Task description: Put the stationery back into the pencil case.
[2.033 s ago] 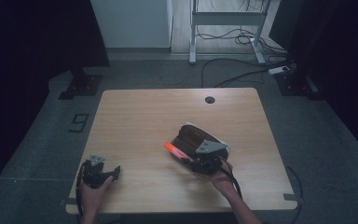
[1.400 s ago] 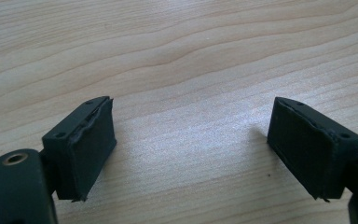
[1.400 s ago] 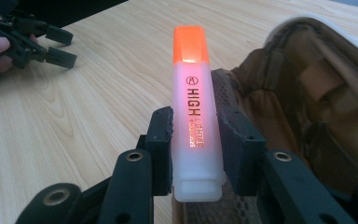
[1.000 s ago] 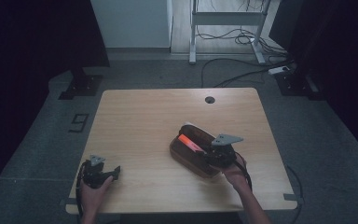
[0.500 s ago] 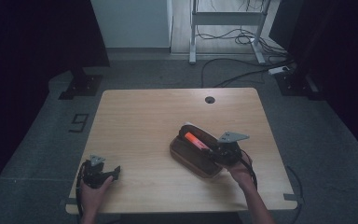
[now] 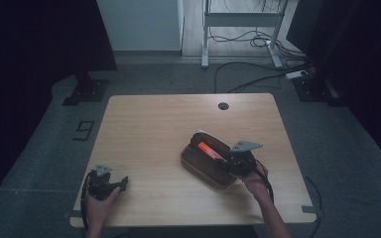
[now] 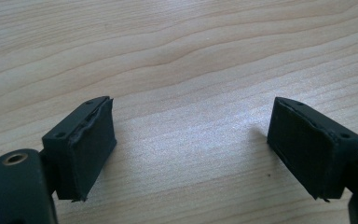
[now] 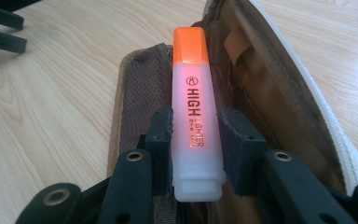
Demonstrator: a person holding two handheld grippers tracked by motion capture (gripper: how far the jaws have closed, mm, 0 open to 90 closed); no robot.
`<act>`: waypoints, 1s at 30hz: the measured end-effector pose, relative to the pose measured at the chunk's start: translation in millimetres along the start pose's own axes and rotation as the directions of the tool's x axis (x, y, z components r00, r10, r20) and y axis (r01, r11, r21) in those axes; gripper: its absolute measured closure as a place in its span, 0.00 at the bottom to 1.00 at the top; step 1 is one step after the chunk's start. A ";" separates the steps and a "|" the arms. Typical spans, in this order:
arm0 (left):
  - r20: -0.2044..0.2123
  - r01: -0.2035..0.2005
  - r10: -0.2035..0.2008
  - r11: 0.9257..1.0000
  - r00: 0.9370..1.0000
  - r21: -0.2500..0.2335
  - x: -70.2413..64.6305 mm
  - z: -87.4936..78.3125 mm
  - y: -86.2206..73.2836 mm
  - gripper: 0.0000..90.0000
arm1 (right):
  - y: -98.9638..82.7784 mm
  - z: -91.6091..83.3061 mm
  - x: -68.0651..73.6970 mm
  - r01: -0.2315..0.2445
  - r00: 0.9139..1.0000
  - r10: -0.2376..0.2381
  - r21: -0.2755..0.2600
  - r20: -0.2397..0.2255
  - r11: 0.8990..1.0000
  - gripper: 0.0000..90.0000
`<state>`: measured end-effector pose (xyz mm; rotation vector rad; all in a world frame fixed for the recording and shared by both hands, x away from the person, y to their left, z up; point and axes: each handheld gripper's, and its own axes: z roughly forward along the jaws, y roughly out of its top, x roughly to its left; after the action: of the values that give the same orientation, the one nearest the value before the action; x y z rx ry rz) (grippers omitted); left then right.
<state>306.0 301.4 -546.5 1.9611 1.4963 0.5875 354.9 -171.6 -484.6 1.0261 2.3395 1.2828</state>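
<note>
Right gripper [image 6: 228, 166] has carried the highlighter [image 8: 193, 112] from just left of the pencil case [image 6: 198, 163] to over its open mouth; left gripper [image 6: 121, 182] hasn't budged. Right jaws are clamped on the highlighter's translucent barrel, pads on its two flat sides, just below the middle. Left jaws are spread wide with nothing between them, resting over bare table [image 7: 177, 51] at the near left corner.

Handling: looks like a light, rigid plastic tube, smooth-sided, so probably a bit slippery end-on; a grip across the barrel near the middle is the safe spot, not the cap. Case is soft fabric with a mesh pocket, so it will likely give if pushed.

Orientation: long axis runs along the case's length, orange cap [image 8: 190, 44] pointing away from the gripper toward the case's far end.
</note>
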 end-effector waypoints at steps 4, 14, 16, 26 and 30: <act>0.000 0.000 0.000 1.000 1.000 0.000 0.0 0.0 0.0 0.16 | -0.9 2.5 1.0 0.005 1.000 -0.005 0.011 0.005 1.000 0.72; 0.000 0.000 0.000 1.000 1.000 0.000 0.0 0.0 0.0 0.16 | -4.5 14.4 6.4 0.029 0.999 -0.030 0.054 0.018 0.998 0.72; 0.000 -0.001 0.001 1.000 1.000 0.000 0.1 0.0 0.1 0.16 | -4.5 14.2 6.5 0.028 0.999 -0.029 0.053 0.021 0.998 0.72; 0.000 -0.001 0.001 1.000 1.000 0.000 0.1 0.0 0.0 0.16 | -1.8 9.3 8.7 0.025 0.999 -0.026 0.025 0.026 0.999 0.66; 0.000 0.000 0.000 1.000 1.000 0.001 0.1 0.0 0.0 0.16 | 2.1 1.3 10.6 0.021 0.999 -0.020 -0.013 0.037 1.000 0.61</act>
<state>306.0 301.5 -546.4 1.9617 1.4962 0.5871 349.1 -162.6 -482.7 1.0099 2.3051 1.2603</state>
